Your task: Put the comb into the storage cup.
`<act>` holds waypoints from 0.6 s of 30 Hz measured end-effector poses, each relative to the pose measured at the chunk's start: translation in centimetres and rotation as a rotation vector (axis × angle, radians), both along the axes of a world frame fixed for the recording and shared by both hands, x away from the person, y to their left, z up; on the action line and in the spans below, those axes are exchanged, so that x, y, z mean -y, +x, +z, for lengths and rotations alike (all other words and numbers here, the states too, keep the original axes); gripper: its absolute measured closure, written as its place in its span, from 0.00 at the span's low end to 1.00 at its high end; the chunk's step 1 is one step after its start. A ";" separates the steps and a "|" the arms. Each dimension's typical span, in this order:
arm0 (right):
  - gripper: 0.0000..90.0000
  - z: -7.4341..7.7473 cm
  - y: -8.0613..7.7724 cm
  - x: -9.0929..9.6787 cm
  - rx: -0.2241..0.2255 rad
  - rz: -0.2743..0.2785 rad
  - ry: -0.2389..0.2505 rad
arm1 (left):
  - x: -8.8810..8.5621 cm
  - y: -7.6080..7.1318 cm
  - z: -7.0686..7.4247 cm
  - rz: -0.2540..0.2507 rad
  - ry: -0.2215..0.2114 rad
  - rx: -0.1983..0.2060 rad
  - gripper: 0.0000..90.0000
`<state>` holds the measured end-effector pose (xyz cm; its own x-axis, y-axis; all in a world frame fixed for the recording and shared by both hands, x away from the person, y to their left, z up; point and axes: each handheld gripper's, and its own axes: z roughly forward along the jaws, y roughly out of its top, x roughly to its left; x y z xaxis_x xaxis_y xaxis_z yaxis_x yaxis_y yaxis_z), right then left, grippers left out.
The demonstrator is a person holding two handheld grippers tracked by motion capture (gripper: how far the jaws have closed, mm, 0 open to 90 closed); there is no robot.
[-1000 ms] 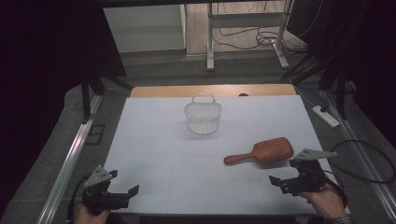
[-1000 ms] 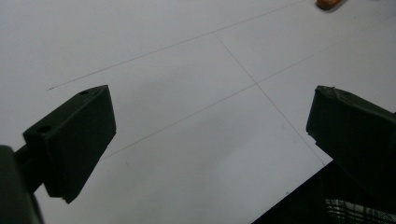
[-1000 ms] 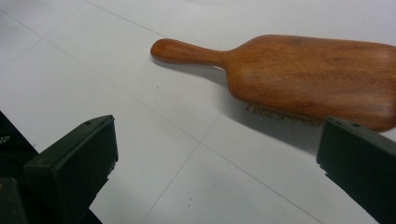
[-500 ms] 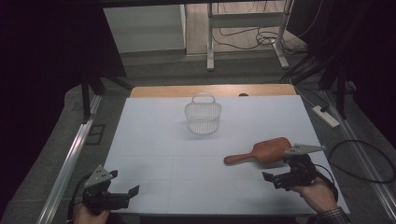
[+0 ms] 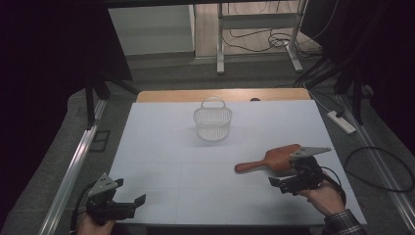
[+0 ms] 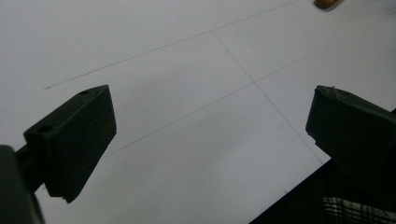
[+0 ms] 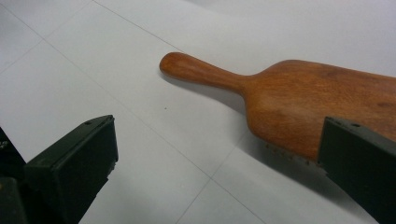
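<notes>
On the white table (image 5: 161,147) lie one wooden brush (image 5: 271,159) and one white mesh basket (image 5: 212,122), with two grippers over it. Bristles under the brush barely show. It is reddish-brown, paddle-shaped, lying at the table's right. Right hand-held gripper (image 5: 283,185) sits just beside it, jaws apart, empty; left hand-held gripper (image 5: 128,206) likewise gapes.

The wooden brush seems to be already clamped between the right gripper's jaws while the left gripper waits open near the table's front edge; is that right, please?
Not quite: the wooden brush lies free on the table. The right gripper view shows the right gripper open, its jaws wide apart beside the brush and not closed on it. The left gripper does wait open near the front edge, as the high view shows.
</notes>
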<state>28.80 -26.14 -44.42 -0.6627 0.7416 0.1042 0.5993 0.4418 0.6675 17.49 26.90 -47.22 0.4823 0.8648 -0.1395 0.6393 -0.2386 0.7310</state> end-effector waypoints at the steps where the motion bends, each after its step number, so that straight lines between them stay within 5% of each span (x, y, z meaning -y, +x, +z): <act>1: 0.00 0.0 0.1 -0.1 -0.003 0.002 0.000 | 0.0 0.0 0.0 -0.002 0.001 -0.001 0.03; 18: 0.00 -0.1 1.7 -1.4 -0.001 0.019 -0.026 | -0.1 0.0 0.0 -0.003 -0.012 0.000 0.03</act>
